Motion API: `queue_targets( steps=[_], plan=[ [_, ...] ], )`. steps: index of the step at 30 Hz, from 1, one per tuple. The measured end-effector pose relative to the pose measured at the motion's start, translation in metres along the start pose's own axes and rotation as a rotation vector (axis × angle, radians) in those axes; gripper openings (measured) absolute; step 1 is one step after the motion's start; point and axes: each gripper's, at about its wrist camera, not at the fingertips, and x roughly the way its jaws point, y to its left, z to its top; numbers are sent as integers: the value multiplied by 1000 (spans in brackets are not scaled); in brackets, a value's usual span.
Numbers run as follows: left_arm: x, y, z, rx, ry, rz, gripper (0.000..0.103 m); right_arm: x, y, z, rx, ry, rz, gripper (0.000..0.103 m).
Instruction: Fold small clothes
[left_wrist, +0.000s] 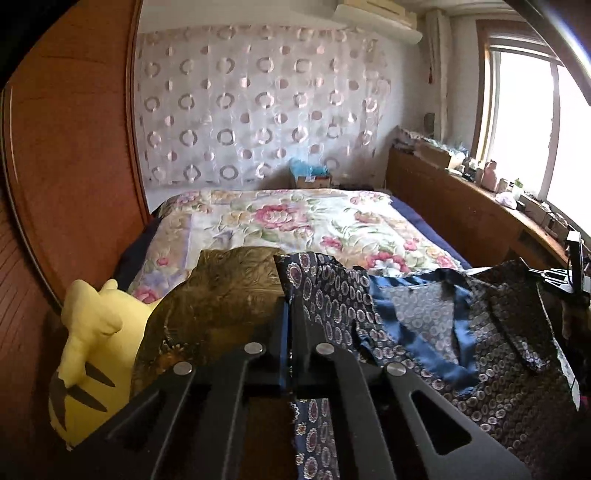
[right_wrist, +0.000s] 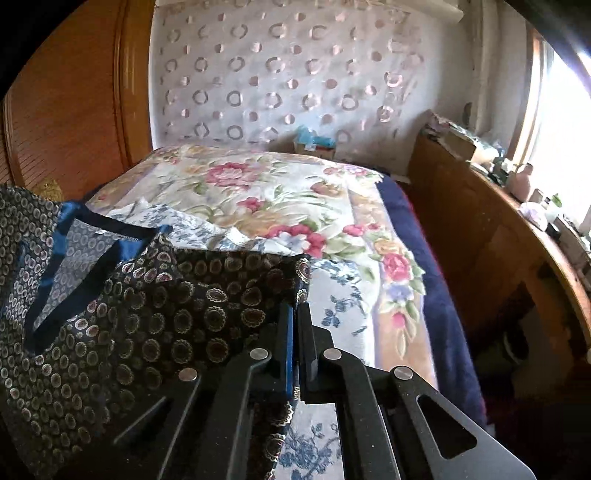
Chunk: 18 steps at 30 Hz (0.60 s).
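Note:
A dark blue patterned garment (left_wrist: 424, 332) with a blue satin neckline is held up between both grippers above the bed. My left gripper (left_wrist: 290, 302) is shut on its left corner, the cloth pinched between the black fingers. My right gripper (right_wrist: 295, 306) is shut on the garment's (right_wrist: 166, 317) right corner. The neckline opening (right_wrist: 74, 251) faces up and sags between the two grips. The right gripper's body shows at the far right of the left wrist view (left_wrist: 569, 273).
A bed with a floral quilt (right_wrist: 277, 192) lies ahead. A yellow plush toy (left_wrist: 92, 332) and an olive-brown cloth (left_wrist: 229, 288) lie at the left. A wooden headboard shelf (right_wrist: 498, 221) with clutter runs along the right under a window. A wooden wardrobe (left_wrist: 74, 147) stands left.

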Motion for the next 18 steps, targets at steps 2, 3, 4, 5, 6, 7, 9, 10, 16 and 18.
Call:
queue_targets(
  steps=[2,3,4,5,6,7,9,10,16,18],
  plan=[
    [-6,-5,-2,11,-12,-8,1,-9,2,-2,4,-17,25,1],
    [-12,-9,-5,19,-18,-17,1,-15,4,-3,3,-27,33,1],
    [-15,-11,-7,23,-22,-22,1,-21,7,-4,-1,-35,40,1],
    [-19,-15,-9,27,-26,-25,1,-28,9,-6,-2,-44,50,1],
    [-24,-16,-14,31,-30,-29,1,-35,11,-9,-2,-53,61,1],
    [-28,-18,-17,32,-33,-35,1,-39,13,-11,-3,-59,71,1],
    [-38,-22,-24,31,-43,-42,1,-53,14,-19,-6,-77,92,1],
    [-43,-23,-28,32,-48,-45,1,-60,15,-22,-4,-90,105,1],
    [-81,-27,-55,37,-103,-49,1,-109,22,-57,3,-155,158,1],
    [-91,-26,-68,36,-101,-46,1,-126,24,-72,-7,-164,166,1]
  ],
)
